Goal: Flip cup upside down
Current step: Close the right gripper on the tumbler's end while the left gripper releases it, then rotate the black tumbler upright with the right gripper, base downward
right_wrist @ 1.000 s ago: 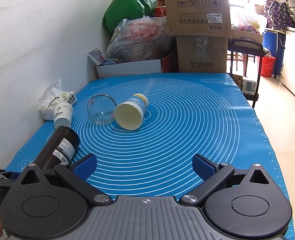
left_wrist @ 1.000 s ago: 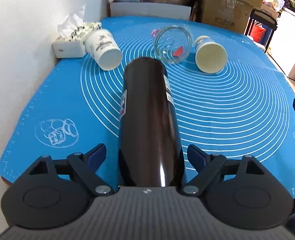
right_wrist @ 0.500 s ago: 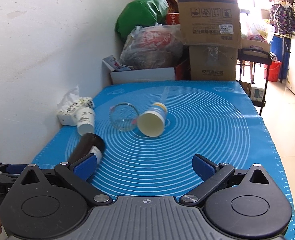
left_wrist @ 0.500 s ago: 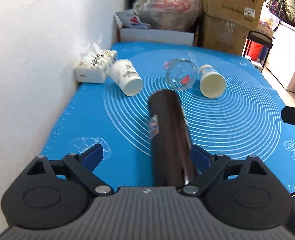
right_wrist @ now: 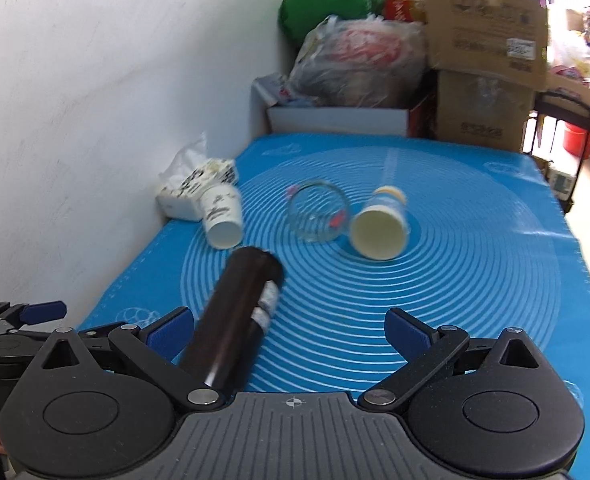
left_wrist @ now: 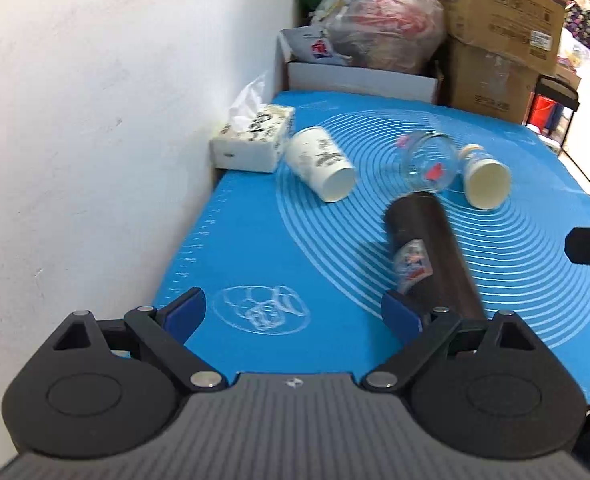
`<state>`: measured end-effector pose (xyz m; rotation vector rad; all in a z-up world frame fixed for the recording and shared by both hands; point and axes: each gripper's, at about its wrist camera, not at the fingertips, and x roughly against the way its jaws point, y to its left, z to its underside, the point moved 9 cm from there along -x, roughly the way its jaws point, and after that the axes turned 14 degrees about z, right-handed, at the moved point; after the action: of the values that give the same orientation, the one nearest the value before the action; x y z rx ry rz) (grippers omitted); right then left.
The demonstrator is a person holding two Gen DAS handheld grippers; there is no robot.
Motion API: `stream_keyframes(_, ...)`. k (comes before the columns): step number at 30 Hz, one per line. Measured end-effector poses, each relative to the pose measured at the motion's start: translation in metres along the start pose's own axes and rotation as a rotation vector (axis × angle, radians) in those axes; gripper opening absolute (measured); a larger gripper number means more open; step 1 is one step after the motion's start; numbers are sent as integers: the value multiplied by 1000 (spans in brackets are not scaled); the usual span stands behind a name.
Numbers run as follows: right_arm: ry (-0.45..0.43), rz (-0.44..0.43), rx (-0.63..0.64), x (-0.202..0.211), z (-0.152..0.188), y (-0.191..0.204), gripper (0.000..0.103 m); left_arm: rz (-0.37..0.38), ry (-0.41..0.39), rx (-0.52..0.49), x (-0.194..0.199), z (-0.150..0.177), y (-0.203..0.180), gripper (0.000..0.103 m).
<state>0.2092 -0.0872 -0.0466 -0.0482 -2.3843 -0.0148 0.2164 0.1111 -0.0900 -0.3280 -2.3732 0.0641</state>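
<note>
The black cup is lying on its side on the blue mat, a tall dark glossy cylinder with a small printed label partway along its wall. In the right wrist view the same cup is resting with its near end at the mat's front edge and its far end pointing toward the white wall side cups; the label is facing up and to the right.

The left gripper is hanging with its jaws spread wide and gripping nothing; the cup is lying just outside its right blue finger. The right gripper is likewise standing fully spread and empty, with the cup crossing just inside its left finger.

Farther back, a patterned paper cup, a clear glass and a pale paper cup are all lying on their sides, mouths facing the camera. A tissue box is sitting against the wall.
</note>
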Motion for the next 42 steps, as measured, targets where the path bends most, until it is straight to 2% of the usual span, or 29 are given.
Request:
stream_keyframes(9,161,-35,10,-60,-8,52,103,-31,15,23,-26,-3,37,94)
stream_keyframes(19,301,-3,87,-127,-6,86,102,-61,52,33,-58,-3,58,94)
stream_keyframes(23,361,13,98,-152,-4,87,97,-60,36,33,-63,-6,57,94)
stream_keyframes(27,430,15,99,-170,6,88,85,-71,35,14,-66,-7,55,94)
stream_keyframes(29,404,32,124,-168,4,91,72,-73,37,14,-67,-6,57,94)
stream_keyframes(30,404,32,118,-166,4,92,71,-72,39,18,-67,-5,57,94)
stream_keyframes(36,314,21,32,-149,3,77,71,-57,30,28,-61,-5,52,94)
stream_keyframes(42,159,18,-1,-99,-6,62,70,-33,5,22,-54,-10,36,94)
